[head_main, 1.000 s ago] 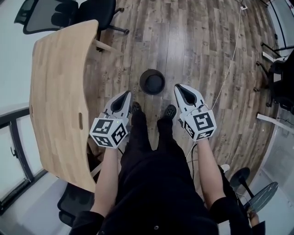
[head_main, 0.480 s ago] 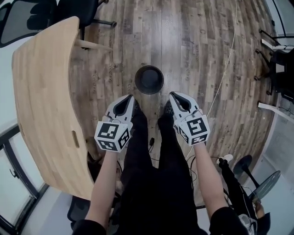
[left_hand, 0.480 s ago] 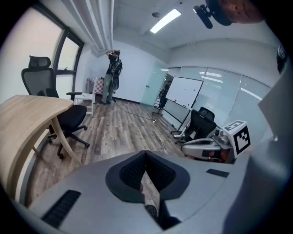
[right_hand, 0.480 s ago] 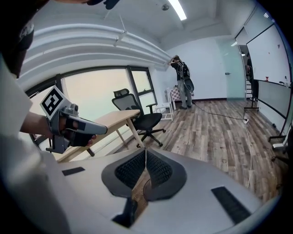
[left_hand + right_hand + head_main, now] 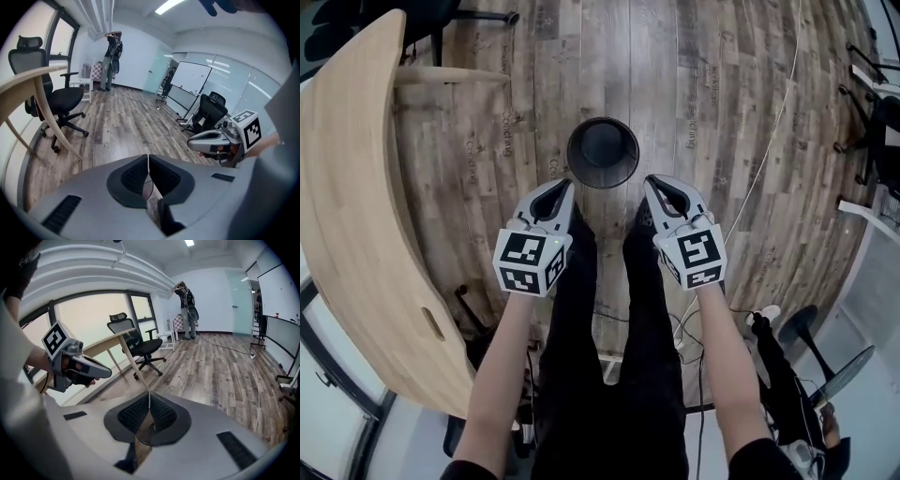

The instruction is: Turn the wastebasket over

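Observation:
A round black wastebasket [image 5: 603,152] stands upright on the wooden floor, its open mouth facing up, just ahead of my feet. My left gripper [image 5: 565,187] hangs near its lower left rim, shut and empty. My right gripper [image 5: 649,182] is near the lower right rim, also shut with nothing held. Neither touches the basket. In the left gripper view the shut jaws [image 5: 148,159] point over the floor and the right gripper [image 5: 194,144] shows at the right. In the right gripper view the shut jaws [image 5: 149,397] meet tip to tip, with the left gripper [image 5: 107,373] at the left.
A curved light wooden table [image 5: 352,216] runs along the left. Black office chairs [image 5: 61,101] stand behind it and another [image 5: 210,112] at the right by whiteboards. A white cable [image 5: 769,141] crosses the floor on the right. A person [image 5: 111,54] stands far off.
Both grippers have come down and forward toward the wastebasket, which looks larger and nearer now. The jaws stayed shut throughout.

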A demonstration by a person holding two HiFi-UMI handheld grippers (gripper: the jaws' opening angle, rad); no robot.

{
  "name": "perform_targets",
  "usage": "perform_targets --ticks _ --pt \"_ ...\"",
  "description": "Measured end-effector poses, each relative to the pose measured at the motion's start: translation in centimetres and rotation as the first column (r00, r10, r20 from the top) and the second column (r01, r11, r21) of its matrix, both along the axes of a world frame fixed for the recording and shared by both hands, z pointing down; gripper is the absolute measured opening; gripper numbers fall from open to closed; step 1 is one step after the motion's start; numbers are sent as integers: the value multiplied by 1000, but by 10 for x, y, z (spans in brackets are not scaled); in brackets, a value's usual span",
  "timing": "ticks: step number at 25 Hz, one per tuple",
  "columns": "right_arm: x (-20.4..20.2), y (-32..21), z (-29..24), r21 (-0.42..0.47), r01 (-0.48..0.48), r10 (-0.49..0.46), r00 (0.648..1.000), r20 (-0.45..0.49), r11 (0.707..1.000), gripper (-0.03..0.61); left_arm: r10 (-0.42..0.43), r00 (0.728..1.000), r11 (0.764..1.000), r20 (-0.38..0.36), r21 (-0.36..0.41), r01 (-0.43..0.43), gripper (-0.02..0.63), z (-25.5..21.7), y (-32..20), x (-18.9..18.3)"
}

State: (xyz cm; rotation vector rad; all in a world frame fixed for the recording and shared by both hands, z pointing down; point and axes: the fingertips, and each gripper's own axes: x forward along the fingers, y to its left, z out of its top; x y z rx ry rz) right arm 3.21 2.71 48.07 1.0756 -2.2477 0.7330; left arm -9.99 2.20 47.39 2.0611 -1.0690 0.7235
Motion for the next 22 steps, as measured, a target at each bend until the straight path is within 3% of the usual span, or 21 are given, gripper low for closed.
perform_targets --ticks 11,13,22 --pt "-12 3 127 -156 119 -127 991 -40 981 34 59 996 997 62 -60 -55 21 121 -13 -10" --pt "-18 4 143 -174 135 -145 989 -42 975 34 84 994 994 74 -69 -79 79 136 -11 -10" --pt "-16 -30 222 -192 136 -163 978 -129 972 37 130 982 989 135 -85 -119 137 214 -31 -29"
